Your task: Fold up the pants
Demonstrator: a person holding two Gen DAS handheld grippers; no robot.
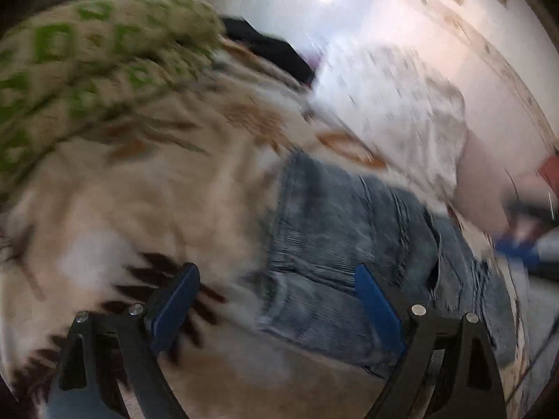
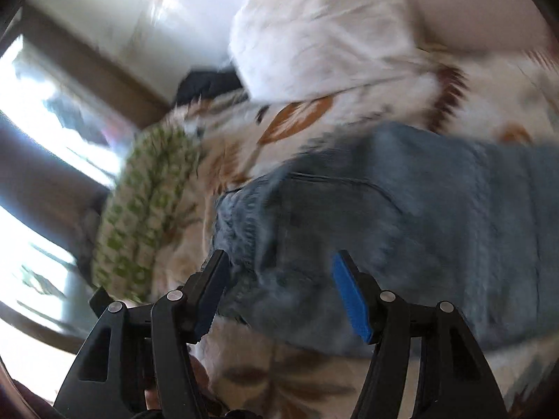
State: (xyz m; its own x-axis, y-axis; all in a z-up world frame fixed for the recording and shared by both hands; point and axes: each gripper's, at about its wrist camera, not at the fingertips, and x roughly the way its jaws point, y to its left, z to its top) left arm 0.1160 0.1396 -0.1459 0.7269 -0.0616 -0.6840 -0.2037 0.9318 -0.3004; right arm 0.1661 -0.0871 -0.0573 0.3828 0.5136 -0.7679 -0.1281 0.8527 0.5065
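Blue denim pants lie on a cream patterned blanket. Both views are blurred. My left gripper is open and empty, hovering over the left edge of the denim, one finger over the blanket and one over the pants. In the right wrist view the pants stretch to the right, and my right gripper is open and empty above their bunched left end. The person's arm and the other gripper show at the far right of the left wrist view.
A green-and-cream patterned pillow lies at the blanket's upper left and also shows in the right wrist view. A white garment or pillow lies behind the pants. A dark item sits further back. Bright windows are at left.
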